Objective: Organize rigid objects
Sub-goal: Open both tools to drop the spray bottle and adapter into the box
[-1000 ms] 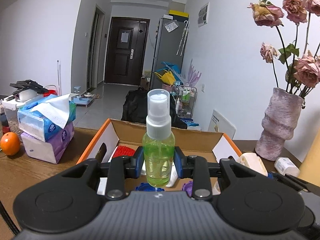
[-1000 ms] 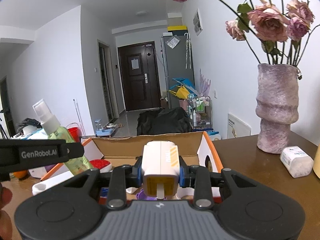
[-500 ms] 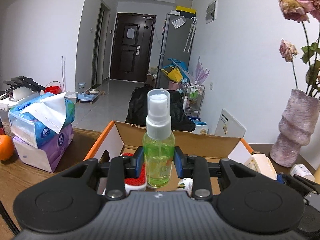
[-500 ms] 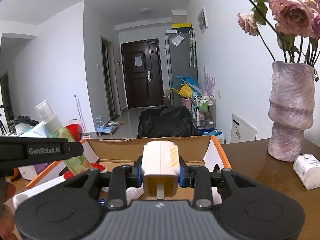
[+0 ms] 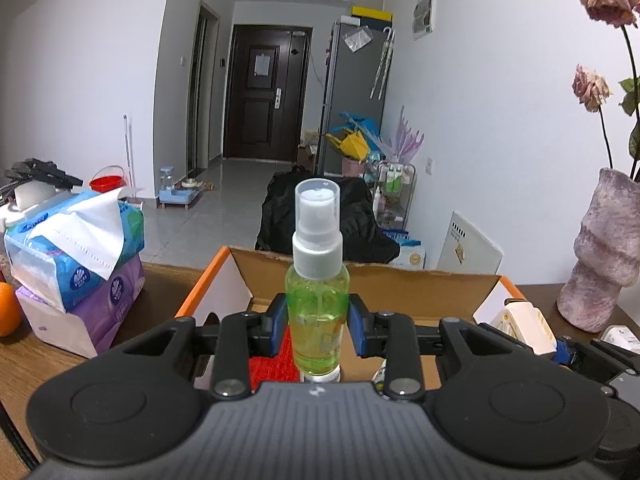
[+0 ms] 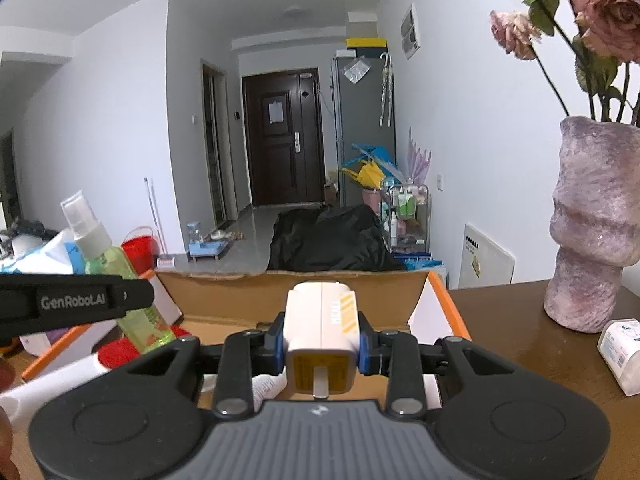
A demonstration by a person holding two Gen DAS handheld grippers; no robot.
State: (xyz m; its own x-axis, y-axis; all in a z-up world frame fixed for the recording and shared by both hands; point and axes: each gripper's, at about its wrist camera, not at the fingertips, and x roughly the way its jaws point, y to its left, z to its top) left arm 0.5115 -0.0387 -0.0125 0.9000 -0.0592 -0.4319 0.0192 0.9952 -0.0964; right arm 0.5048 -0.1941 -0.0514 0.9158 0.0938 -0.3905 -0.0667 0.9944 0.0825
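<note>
My left gripper (image 5: 318, 330) is shut on a green spray bottle (image 5: 317, 316) with a clear cap, held upright over the open cardboard box (image 5: 372, 278). A white and yellow plug-like block (image 6: 320, 332) is pinched in my right gripper (image 6: 320, 350), also above the box (image 6: 304, 294). Seen from the right wrist, the bottle (image 6: 120, 276) and the left gripper's black finger (image 6: 76, 302) are at the left. A red item (image 5: 272, 360) and white items lie inside the box.
Stacked tissue packs (image 5: 76, 264) and an orange (image 5: 8, 314) sit left of the box. A purple vase (image 6: 592, 224) with dried roses and a small white container (image 6: 620, 350) stand on the wooden table at the right. Beyond the table is a hallway.
Both grippers have moved forward and slightly down over the box with their loads. The vase and flowers have slid toward the right edge of both views.
</note>
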